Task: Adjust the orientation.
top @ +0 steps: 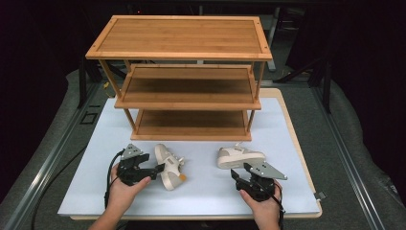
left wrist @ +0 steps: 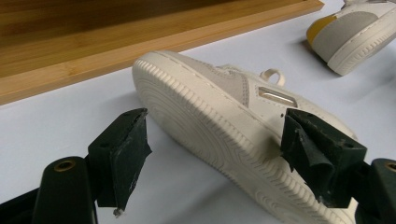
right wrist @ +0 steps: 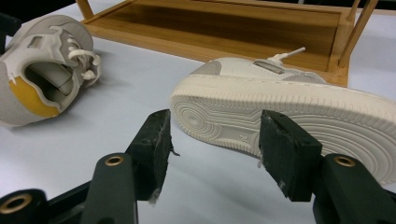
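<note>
Both pairs of fingers stand wide: left gripper (top: 155, 171) beside left shoe (top: 170, 166), right gripper (top: 238, 175) below right shoe (top: 240, 156), likely to shelve them.

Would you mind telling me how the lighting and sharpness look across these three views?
High view: the white table top is evenly lit and the surroundings fall to near black; the picture is soft overall. Left gripper view: the near shoe is sharp with a soft shadow beneath it; the wooden shelf behind blurs slightly. Right gripper view: the sole of the near shoe is crisp, with mild glare on the shelf board.
</note>
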`<state>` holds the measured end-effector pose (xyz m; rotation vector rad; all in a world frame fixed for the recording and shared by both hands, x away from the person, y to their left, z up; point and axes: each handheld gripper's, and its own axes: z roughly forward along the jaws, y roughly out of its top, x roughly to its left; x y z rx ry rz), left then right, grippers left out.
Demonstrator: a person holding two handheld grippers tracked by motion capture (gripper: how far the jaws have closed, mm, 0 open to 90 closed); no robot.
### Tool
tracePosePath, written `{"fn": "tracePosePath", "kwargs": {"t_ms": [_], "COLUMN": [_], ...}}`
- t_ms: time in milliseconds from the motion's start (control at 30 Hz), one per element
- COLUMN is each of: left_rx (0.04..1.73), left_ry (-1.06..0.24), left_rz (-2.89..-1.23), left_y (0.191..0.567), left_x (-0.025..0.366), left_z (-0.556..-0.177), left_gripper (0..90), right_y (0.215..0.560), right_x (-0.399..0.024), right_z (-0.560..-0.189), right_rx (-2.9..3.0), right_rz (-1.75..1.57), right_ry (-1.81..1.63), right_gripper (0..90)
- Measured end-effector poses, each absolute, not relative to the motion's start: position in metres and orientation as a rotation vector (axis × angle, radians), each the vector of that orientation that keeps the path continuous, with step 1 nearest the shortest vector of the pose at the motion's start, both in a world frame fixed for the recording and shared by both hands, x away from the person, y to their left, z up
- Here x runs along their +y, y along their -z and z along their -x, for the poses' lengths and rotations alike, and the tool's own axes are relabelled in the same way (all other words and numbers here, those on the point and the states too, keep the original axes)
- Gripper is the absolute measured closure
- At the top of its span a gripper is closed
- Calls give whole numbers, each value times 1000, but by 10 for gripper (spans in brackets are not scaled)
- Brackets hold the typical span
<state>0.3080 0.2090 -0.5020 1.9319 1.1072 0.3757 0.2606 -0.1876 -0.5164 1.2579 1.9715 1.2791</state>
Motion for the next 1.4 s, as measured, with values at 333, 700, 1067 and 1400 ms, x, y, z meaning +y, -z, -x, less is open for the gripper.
{"fn": "tracePosePath", "kwargs": {"t_ms": [333, 700, 1067, 1400], "left_rx": [1174, 1257, 1271, 1206], "left_ry": [-389, -351, -382, -362], "left_rz": [-1931, -1960, -1899, -1897], "left_y": [506, 524, 510, 507], "left_x": [234, 256, 257, 237], "left_z": [-292, -279, -271, -266], "left_gripper": [307, 449, 448, 417], "right_y": [516, 515, 516, 516], "right_x": [-193, -193, -196, -196], "right_z": [-259, -257, -257, -258], "right_rx": [1950, 1952, 1944, 1943], "right_rz": [-1292, -1296, -1304, -1311], "right_ry": [-1293, -1299, -1311, -1327], "right_gripper": [439, 439, 439, 439]}}
